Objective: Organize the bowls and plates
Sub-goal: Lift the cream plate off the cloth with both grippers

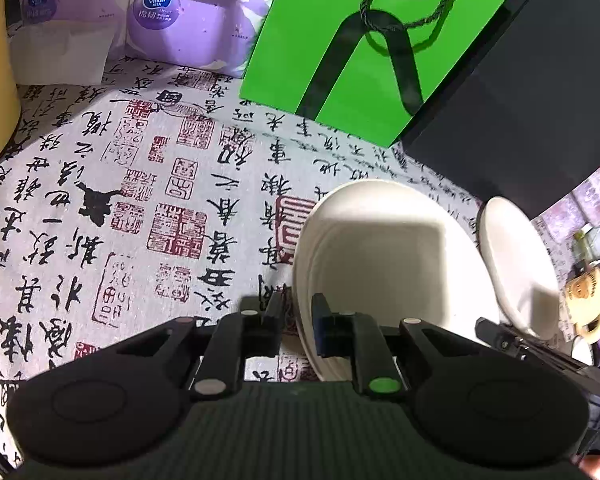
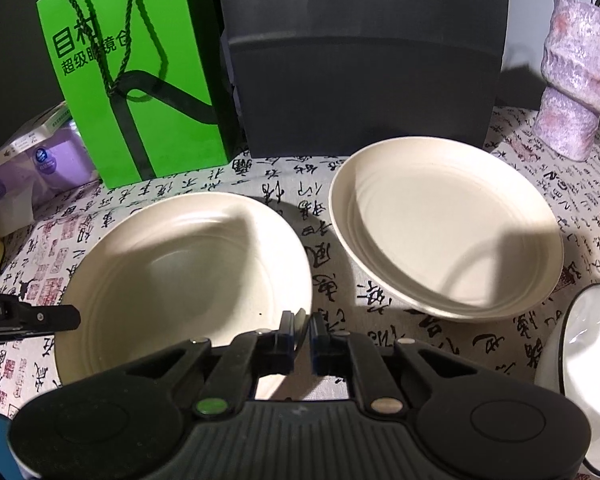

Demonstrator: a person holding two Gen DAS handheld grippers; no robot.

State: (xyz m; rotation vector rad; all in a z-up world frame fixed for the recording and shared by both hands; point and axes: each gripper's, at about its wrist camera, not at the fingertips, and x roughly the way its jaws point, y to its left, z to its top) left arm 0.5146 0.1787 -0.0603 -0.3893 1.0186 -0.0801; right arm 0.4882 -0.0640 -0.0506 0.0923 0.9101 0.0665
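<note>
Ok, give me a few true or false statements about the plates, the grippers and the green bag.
1. Two cream plates are in view, the left plate and the right plate. True.
2. The plates are stacked. False: they lie side by side, with patterned cloth showing between them.
3. The right gripper is shut on the left plate's rim. True.
4. The left gripper is wide open, clear of any plate. False: its fingers pinch the opposite rim of the left plate.
5. The green bag lies flat. False: it stands upright beside the black box.
</note>
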